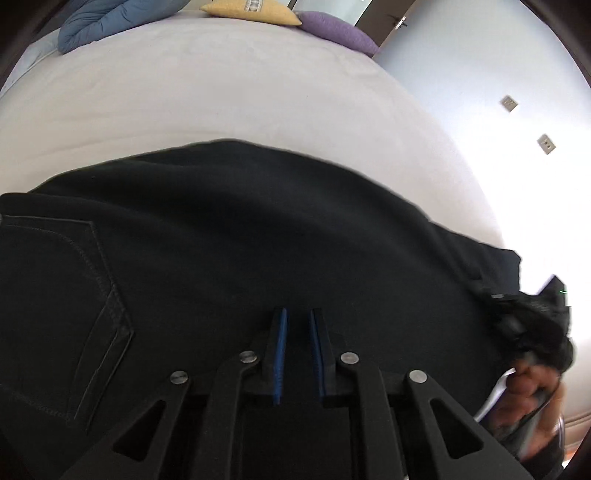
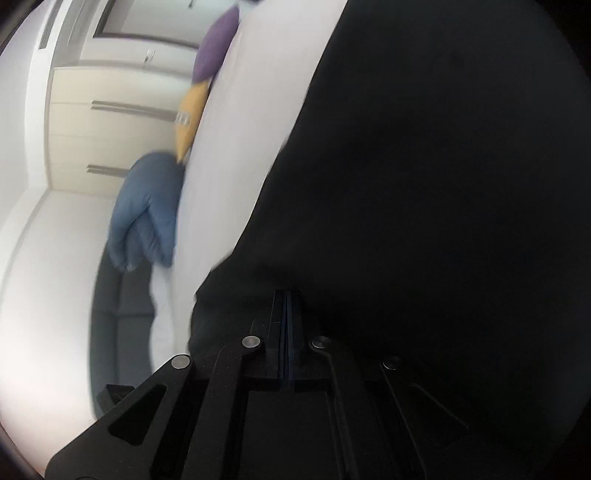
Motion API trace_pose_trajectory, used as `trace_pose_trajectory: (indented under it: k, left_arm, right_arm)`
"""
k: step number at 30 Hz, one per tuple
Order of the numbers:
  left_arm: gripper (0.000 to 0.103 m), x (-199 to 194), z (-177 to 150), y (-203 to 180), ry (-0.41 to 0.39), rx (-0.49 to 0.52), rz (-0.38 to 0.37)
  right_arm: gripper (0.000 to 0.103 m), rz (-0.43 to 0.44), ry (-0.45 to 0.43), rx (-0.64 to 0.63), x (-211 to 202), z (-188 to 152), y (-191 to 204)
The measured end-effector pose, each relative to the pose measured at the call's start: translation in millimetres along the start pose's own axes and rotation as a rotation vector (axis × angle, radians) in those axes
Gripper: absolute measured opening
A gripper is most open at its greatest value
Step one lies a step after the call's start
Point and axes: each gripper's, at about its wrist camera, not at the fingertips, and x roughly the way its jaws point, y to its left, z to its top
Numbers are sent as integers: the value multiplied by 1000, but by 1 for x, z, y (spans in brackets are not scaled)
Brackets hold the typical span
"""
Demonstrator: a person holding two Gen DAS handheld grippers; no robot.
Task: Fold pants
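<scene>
Writing: none readable; no brand tag or label shows on the cloth in either view.
Pants (image 1: 258,229): black, denim-like, spread flat across the pale bed (image 1: 221,92); seat side up, with a stitched back pocket (image 1: 62,306) at the left of the left wrist view.
Pants, right end: the fabric narrows toward the bed's edge and bunches at the right gripper (image 1: 532,325).
Left gripper (image 1: 297,314): above the pants, pointing down at them; blue pads (image 1: 280,354) stand a narrow gap apart, nothing pinched between them.
Right gripper, own view (image 2: 288,295): fingers pressed together on a fold of black pants cloth, which drapes over them and fills the right side of the picture.
Hand (image 1: 532,391): blurred, wrapped round the right gripper's handle.
Far end of bed: blue pillow (image 1: 110,22), yellow cushion (image 1: 251,11) with a patterned band, purple cushion (image 1: 332,29).
Beyond the bed: pale wall (image 1: 480,74), two wall plates (image 1: 509,103).
</scene>
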Motion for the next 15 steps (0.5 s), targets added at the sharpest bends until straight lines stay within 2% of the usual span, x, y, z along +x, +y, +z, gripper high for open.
trace_pose_trajectory:
  k: [2, 5, 7, 8, 10, 11, 12, 14, 15]
  left_arm:
    - [5, 2, 2, 7, 11, -7, -4]
    - [5, 3, 1, 13, 24, 7, -9]
    - [5, 3, -2, 12, 20, 14, 2]
    - [5, 4, -3, 11, 17, 13, 12]
    - [5, 5, -6, 6, 10, 29, 35]
    - [5, 6, -8, 2, 6, 48, 52]
    - [5, 7, -10, -1, 1, 66, 71]
    - [5, 8, -12, -5, -2, 81, 91]
    - [5, 8, -13, -7, -4, 87, 101]
  right_arm:
    - [0, -40, -97, 36, -38, 30, -26]
    - [0, -61, -219, 69, -100, 85, -65]
    - [0, -158, -289, 14, -127, 116, -65]
    - [0, -227, -344, 23, -144, 126, -68]
    - [2, -267, -415, 115, -178, 137, -83]
    - [9, -291, -433, 126, -192, 137, -84]
    - [10, -315, -455, 101, -204, 135, -78]
    - [22, -282, -435, 23, -214, 124, -64]
    - [50, -261, -413, -5, -213, 122, -56]
